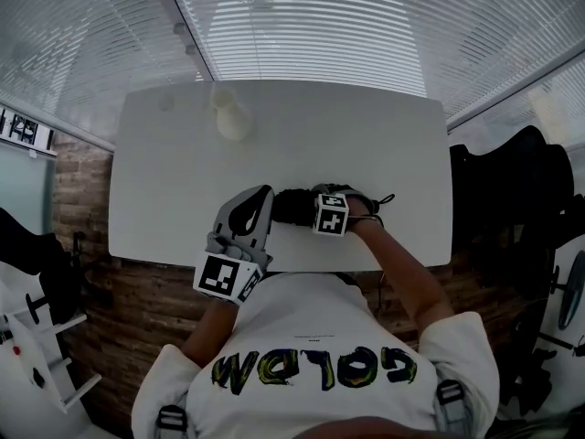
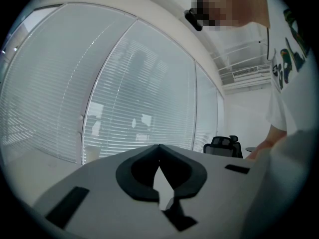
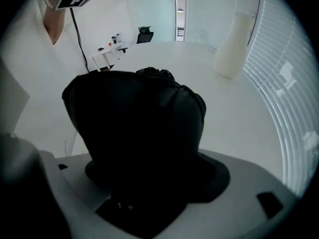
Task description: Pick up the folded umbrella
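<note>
The folded umbrella (image 1: 291, 207) is a black bundle lying on the white table (image 1: 366, 135) near its front edge. My right gripper (image 1: 315, 210) points steeply down over it, marker cube on top. In the right gripper view the umbrella (image 3: 134, 128) fills the space between the wide jaws and hides the fingertips; I see no pads pressing on it. My left gripper (image 1: 261, 193) rests just left of the umbrella at the table's front edge. Its jaws meet at the tips (image 2: 159, 147), with nothing held between them.
A white vase (image 1: 231, 117) stands at the back left of the table, also seen in the right gripper view (image 3: 234, 44). A black office chair (image 1: 521, 199) is right of the table. A white rack (image 1: 46, 346) stands at the lower left. Blinds cover the windows behind.
</note>
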`<state>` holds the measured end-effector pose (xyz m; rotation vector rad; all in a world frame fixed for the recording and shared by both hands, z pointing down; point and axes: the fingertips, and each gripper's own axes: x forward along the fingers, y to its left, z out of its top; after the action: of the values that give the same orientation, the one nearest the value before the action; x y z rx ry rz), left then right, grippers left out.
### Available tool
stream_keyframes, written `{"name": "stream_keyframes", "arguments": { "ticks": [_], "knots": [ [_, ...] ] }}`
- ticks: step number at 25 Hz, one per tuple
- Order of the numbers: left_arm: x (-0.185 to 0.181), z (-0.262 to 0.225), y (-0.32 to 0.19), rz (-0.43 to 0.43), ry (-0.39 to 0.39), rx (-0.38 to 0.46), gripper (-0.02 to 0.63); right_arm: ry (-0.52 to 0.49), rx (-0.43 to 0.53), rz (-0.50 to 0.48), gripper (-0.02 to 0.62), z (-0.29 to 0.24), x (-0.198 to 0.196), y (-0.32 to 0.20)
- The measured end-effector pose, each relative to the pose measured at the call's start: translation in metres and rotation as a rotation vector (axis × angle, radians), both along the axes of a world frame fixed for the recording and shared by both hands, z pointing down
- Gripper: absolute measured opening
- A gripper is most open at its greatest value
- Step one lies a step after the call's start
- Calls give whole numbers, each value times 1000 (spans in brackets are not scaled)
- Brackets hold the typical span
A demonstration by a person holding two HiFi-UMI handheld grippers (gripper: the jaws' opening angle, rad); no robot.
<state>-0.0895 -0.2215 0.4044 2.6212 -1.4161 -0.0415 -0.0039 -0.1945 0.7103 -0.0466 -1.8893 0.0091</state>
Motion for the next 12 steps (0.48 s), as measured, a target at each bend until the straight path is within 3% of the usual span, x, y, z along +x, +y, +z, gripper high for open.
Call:
{"name": "stream_keyframes", "arguments": {
  "ticks": [5, 12],
  "knots": [
    [-1, 2, 1, -1, 3, -4, 9, -8, 17, -9, 347, 8, 5, -3],
    [1, -3, -2, 7, 12, 7, 9, -29, 35, -15, 277, 2, 4, -3]
  ]
}}
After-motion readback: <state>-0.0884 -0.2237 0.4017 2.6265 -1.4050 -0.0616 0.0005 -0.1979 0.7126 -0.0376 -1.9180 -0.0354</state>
